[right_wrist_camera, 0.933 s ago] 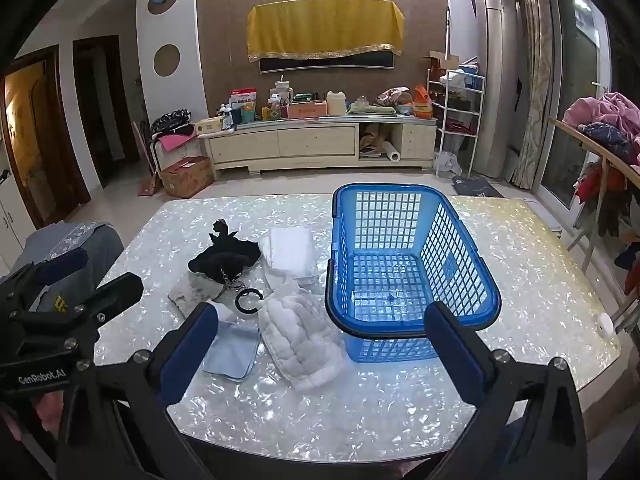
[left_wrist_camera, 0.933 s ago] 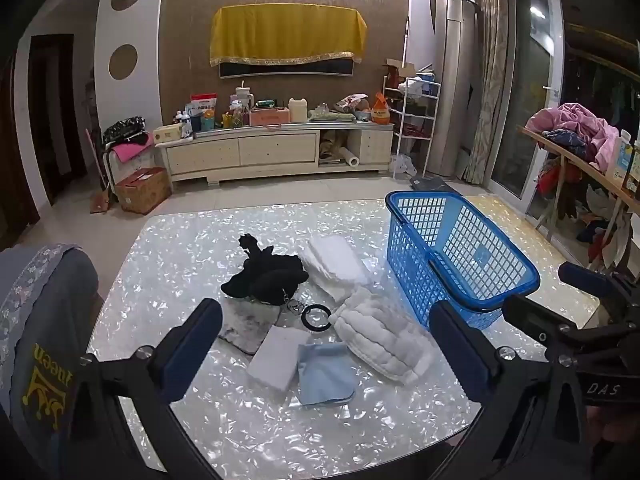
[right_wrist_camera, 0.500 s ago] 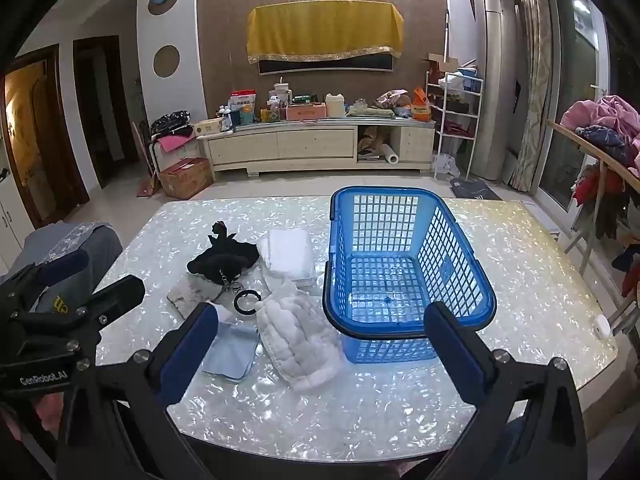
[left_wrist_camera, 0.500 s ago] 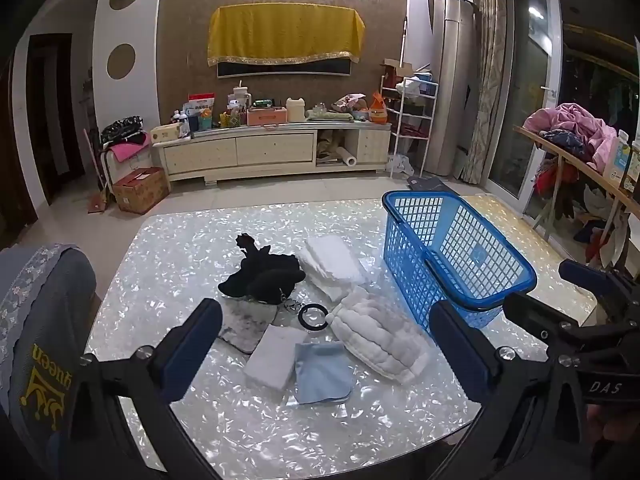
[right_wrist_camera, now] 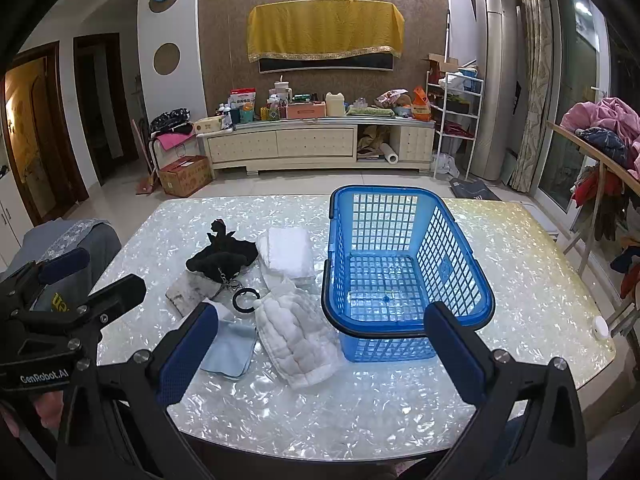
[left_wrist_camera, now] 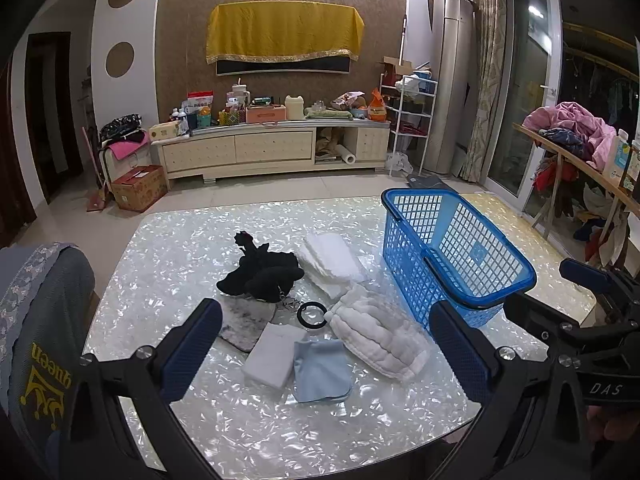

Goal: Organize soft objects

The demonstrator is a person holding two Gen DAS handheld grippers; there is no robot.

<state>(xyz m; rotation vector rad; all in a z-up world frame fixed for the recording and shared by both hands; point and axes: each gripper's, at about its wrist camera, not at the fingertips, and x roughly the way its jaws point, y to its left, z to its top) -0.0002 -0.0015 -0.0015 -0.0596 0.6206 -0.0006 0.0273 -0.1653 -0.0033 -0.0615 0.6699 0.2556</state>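
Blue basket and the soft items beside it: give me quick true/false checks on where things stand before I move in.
1. The blue basket is empty. True.
2. The left gripper holds the light blue cloth. False: its jaws are open and hold nothing.
3. The black plush lies inside the basket. False: it lies on the table.
4. The right gripper is open. True.
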